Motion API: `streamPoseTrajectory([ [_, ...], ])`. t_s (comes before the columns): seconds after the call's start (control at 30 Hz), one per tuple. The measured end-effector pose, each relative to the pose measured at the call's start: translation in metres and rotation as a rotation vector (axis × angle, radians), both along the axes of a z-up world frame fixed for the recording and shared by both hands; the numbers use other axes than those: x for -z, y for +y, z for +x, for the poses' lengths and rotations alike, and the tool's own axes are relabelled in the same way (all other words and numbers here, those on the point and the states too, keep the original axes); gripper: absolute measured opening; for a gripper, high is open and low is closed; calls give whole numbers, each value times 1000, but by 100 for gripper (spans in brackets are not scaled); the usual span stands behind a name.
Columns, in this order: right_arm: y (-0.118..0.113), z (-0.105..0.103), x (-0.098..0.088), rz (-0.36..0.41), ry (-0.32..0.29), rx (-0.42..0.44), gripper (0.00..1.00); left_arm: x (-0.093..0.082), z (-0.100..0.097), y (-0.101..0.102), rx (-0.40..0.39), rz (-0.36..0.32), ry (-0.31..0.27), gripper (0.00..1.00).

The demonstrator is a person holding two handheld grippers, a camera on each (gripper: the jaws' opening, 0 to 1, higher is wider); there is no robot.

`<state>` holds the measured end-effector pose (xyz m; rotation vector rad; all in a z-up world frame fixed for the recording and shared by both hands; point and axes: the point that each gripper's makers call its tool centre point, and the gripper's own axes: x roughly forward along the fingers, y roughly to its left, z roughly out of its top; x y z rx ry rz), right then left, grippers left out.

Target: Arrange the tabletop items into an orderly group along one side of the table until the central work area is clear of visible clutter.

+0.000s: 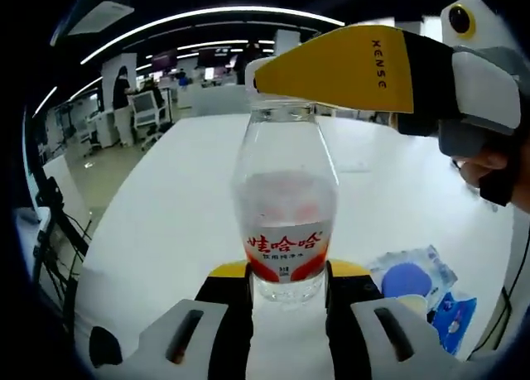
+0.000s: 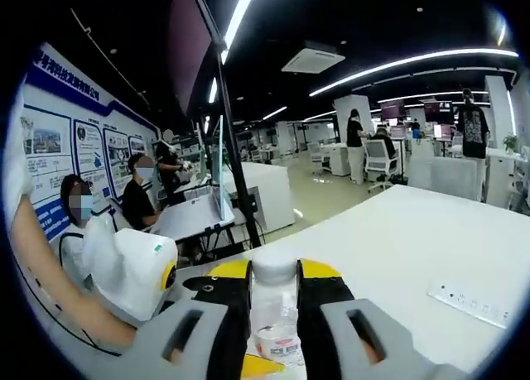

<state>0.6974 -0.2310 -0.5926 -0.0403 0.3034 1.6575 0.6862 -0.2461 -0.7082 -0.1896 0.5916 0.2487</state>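
Left claw (image 1: pixel 286 293) grips bottle (image 1: pixel 284 206) base on counter (image 1: pixel 166 223); right claw (image 2: pixel 273 301) seemingly clamps its cap (image 2: pixel 273 264).

open-plan office: white desk (image 2: pixel 431 231), swivel chairs (image 2: pixel 379 161), monitors (image 2: pixel 392 108) at 1 o'clock, ceiling strip lights (image 2: pixel 406 63), wall posters (image 2: pixel 87 148).

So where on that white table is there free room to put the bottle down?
Bare table spreads left of and behind the water bottle. It is crowded at the near right, where blue packets lie. In the right gripper view, open surface lies between the bottle and the white power strip.
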Motion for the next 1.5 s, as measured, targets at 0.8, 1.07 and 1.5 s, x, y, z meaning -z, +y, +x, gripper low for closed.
streamPoseTrajectory([
  [0.8, 3, 9, 35, 13, -79, -66, 16, 35, 15, 5, 3, 32, 72, 29],
  [1.07, 6, 10, 52, -11, -54, -69, 16, 53, 12, 11, 4, 48, 105, 29],
  [1.5, 3, 6, 52, -6, -88, -70, 16, 53, 14, 12, -12, 60, 57, 30],
])
